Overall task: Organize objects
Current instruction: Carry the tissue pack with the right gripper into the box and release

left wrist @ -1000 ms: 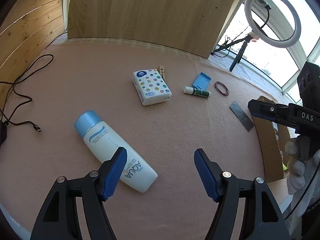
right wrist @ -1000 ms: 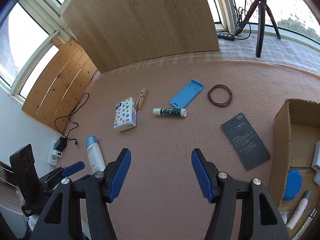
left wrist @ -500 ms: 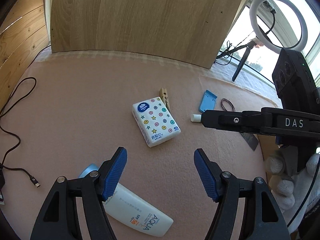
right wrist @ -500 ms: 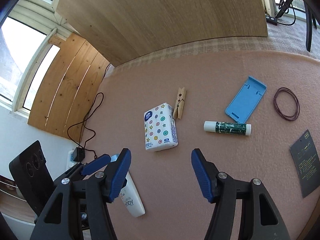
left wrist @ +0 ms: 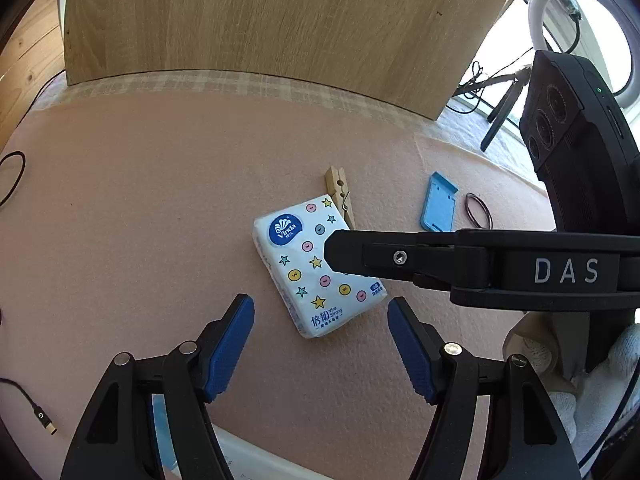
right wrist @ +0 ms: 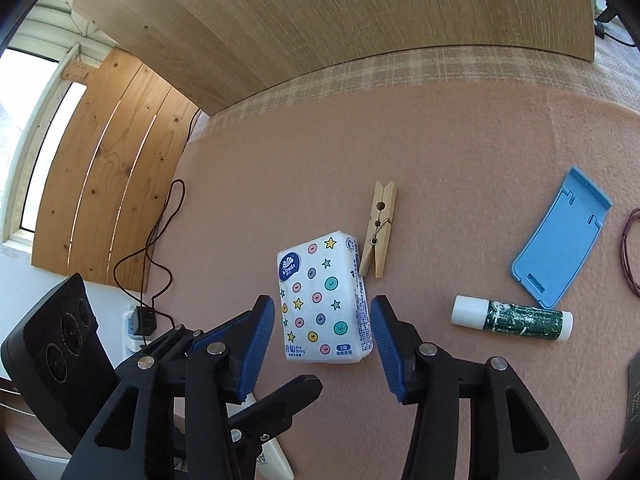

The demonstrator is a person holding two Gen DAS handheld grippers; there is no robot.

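Tissue pack (right wrist: 324,300): lower centre, between the closing fingers (right wrist: 256,344) of the right gripper (right wrist: 322,346), not yet pinched.
Left gripper (left wrist: 320,344): released, empty.
Risk: soft pack slips; clothespin (right wrist: 378,236) gets nudged.

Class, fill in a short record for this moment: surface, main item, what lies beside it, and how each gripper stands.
surface: pink mat
main item: tissue pack, lying flat
beside it: clothespin, glue stick, blue stand
right gripper: jaws closing, either side of the pack's near end, not pressing
left gripper: jaws open, nothing between them
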